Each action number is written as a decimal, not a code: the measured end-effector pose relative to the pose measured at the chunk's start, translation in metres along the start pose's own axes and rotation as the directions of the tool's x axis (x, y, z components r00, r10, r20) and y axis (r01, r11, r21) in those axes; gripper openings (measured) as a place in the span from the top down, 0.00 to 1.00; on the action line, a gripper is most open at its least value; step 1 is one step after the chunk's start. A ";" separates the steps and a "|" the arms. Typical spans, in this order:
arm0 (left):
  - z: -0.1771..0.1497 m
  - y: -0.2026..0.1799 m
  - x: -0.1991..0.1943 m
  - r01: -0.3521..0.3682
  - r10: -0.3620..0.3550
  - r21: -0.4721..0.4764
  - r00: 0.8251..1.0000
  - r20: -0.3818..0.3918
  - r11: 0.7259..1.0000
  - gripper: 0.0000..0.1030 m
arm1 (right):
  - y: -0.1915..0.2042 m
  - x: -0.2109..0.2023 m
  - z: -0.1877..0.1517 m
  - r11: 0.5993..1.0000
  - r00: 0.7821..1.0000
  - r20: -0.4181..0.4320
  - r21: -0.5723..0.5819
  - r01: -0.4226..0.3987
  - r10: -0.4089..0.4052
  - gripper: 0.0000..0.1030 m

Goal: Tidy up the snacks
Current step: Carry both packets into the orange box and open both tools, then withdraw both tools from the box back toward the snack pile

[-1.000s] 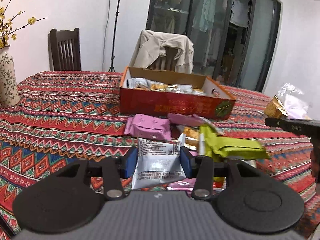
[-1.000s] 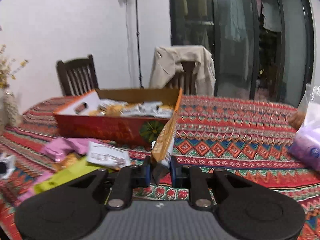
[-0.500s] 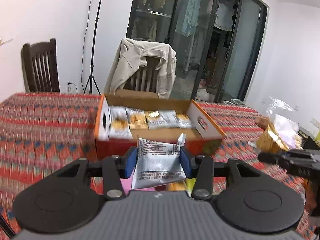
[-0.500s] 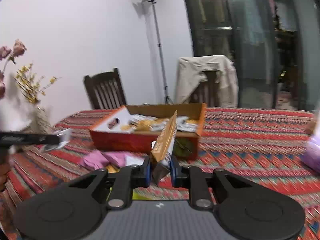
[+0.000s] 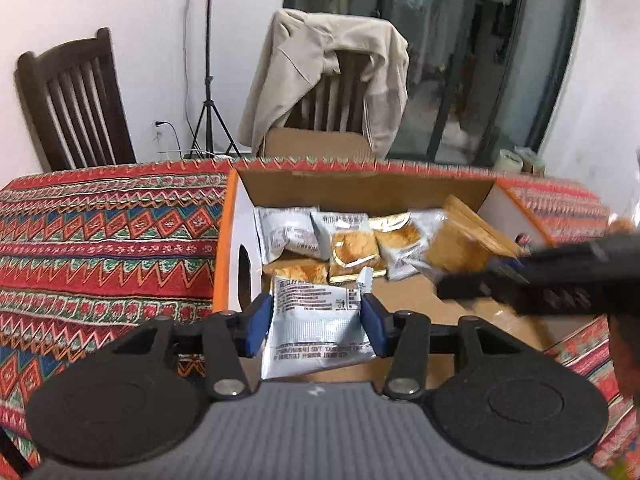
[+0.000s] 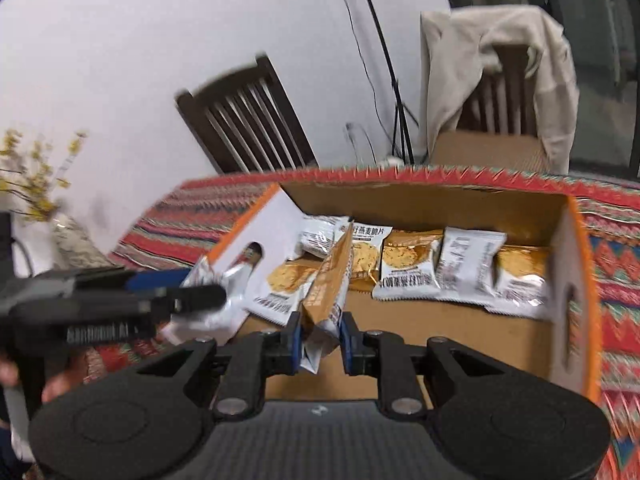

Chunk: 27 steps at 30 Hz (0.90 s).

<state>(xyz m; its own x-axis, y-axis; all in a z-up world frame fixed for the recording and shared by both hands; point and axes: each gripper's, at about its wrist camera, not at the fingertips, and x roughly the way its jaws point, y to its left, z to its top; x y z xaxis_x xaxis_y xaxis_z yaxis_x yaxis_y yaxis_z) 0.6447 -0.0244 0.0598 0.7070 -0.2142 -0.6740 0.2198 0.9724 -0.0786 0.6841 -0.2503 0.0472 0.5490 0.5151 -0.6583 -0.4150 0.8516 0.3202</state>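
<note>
My left gripper [image 5: 316,326] is shut on a silver snack packet [image 5: 316,328], held flat over the near left part of the open cardboard box [image 5: 236,240]. My right gripper [image 6: 320,338] is shut on an orange-and-white snack packet [image 6: 326,296], held edge-on over the box [image 6: 576,280]. Several silver and golden cookie packets [image 5: 352,246] lie in a row along the far wall of the box, also in the right wrist view [image 6: 404,268]. The right gripper shows in the left wrist view [image 5: 540,280]. The left gripper shows in the right wrist view [image 6: 120,304].
The box sits on a red patterned tablecloth [image 5: 104,232]. A dark wooden chair [image 5: 72,108] and a chair draped with a beige jacket [image 5: 332,68] stand behind the table. A vase with yellow flowers [image 6: 60,220] is at the left.
Both grippers have moved forward and up from the loose snacks on the table to over the box, each still holding its packet. The box interior now fills the views.
</note>
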 end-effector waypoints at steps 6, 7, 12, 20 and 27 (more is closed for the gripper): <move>-0.002 0.007 0.008 0.019 -0.019 0.019 1.000 0.008 1.000 0.35 | 0.009 0.060 0.021 1.000 0.995 -0.098 -0.026 -0.015 0.012 0.73; -0.002 0.010 0.006 0.011 -0.011 0.021 1.000 0.020 1.000 0.35 | 0.008 0.064 0.023 0.999 0.994 -0.102 -0.011 -0.040 0.039 0.70; -0.001 0.020 -0.005 0.042 -0.043 0.012 0.998 0.037 0.999 0.35 | 0.011 0.072 0.027 0.998 0.994 -0.096 0.000 -0.056 0.056 0.63; 0.005 0.018 -0.055 0.039 -0.039 0.011 0.995 0.090 0.999 0.31 | 0.025 0.035 0.034 0.999 0.998 -0.065 -0.044 -0.024 0.021 0.61; 0.004 0.004 -0.133 0.031 -0.036 0.033 0.984 0.172 0.999 0.21 | 0.051 -0.048 0.036 0.993 0.999 0.020 -0.113 0.039 -0.037 0.55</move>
<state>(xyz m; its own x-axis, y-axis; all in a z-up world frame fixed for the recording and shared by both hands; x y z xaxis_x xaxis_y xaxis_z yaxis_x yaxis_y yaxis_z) 0.5542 0.0080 0.1524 0.8037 -0.2622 -0.5341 0.2636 0.9617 -0.0753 0.6626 -0.2277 0.1201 0.5780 0.4853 -0.6560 -0.4730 0.8544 0.2153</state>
